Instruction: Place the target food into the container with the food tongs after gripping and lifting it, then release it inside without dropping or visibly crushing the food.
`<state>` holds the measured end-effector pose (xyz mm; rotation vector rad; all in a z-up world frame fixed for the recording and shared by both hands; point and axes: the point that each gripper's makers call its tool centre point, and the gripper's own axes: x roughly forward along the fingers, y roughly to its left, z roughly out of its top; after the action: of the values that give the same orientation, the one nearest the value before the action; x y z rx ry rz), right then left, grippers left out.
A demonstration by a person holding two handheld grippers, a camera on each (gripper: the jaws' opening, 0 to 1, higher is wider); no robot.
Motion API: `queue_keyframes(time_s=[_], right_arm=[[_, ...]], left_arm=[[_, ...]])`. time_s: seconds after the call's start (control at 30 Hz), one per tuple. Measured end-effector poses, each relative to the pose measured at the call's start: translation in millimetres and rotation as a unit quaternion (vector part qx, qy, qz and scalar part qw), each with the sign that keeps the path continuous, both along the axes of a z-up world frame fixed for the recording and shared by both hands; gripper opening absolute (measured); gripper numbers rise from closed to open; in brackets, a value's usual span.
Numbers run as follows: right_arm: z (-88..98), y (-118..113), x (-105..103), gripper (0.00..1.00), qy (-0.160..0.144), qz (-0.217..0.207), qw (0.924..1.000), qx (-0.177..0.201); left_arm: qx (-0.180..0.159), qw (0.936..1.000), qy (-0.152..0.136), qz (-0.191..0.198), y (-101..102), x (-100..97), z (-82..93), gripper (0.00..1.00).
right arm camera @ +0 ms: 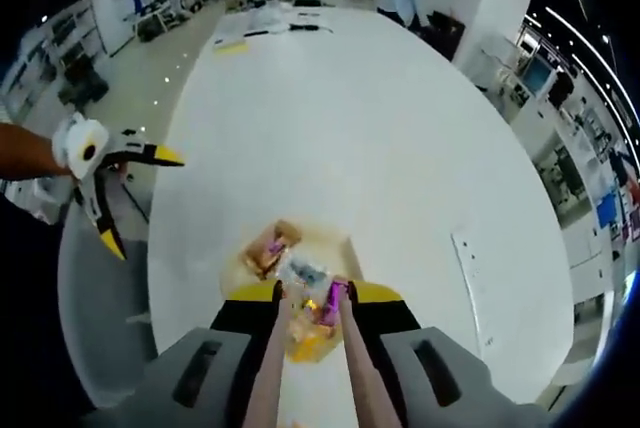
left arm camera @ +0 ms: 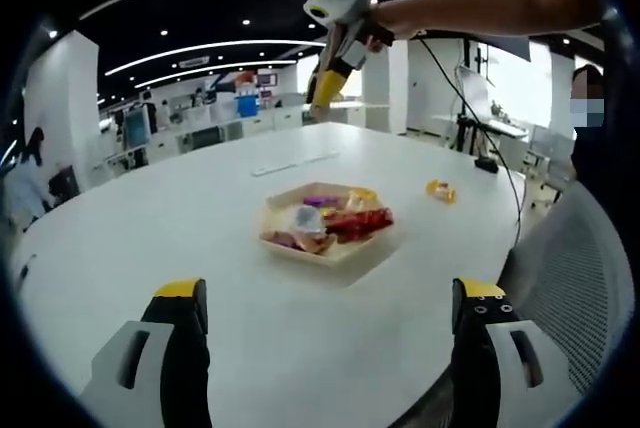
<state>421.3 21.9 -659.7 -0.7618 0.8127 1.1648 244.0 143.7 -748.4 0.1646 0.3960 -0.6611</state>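
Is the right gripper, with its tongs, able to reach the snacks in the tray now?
Probably yes: the right gripper hangs over the tray, and nothing lies between the tongs and the snacks.

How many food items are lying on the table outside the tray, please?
1: a small yellow item lies on the white table, apart from the tray and toward the seated person's side. More could be hidden elsewhere.

No legible text or labels.
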Motion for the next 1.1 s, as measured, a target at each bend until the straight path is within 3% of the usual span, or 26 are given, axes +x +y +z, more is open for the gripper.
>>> queue_keyframes(time_s=[0.37,1.1], right_arm=[[0.6,-19,-1,0.26,-0.006,-0.002,1.0,-0.001],[-24.7,-118,-18,0.27,-0.004,-0.051,0.9986,-0.012]], left_arm=[[-0.001,1.0,0.0,0.004,1,0.5,0.8,0.99],[0.011,0.9999,0.003,-0.013,-5,-3.8,-2.4,0.99]])
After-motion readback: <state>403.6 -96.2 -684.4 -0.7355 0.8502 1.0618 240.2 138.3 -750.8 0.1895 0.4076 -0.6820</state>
